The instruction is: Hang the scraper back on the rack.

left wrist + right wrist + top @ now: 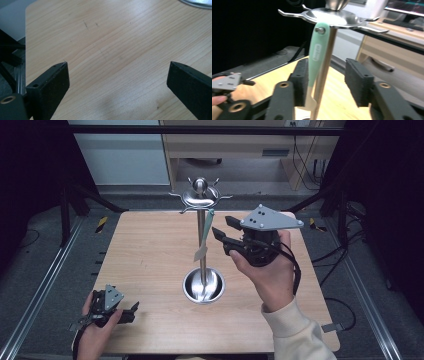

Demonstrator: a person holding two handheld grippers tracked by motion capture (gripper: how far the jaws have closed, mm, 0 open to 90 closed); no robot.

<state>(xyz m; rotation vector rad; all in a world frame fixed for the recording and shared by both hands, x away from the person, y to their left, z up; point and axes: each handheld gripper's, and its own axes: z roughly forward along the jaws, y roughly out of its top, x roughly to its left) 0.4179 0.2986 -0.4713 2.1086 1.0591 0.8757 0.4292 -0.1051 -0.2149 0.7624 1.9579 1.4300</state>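
Mint-handled utensil (317, 60) hanging, steel stand (202, 245)

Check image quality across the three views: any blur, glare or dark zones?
High view: sharp, but both sides fall to black and the stand's steel base glares. Left gripper view: table evenly lit, near jaws soft, faint shadow below centre. Right gripper view: mint-handled utensil fairly crisp, background blurred, left side black, highlights on the stand's top.

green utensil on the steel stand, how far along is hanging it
Done: the green-handled utensil hangs from a hook of the stand. In hand: the right hand-held gripper has its jaws apart around handle and pole, not pressing. Left: backing that gripper away. The left hand-held gripper is open over the table.
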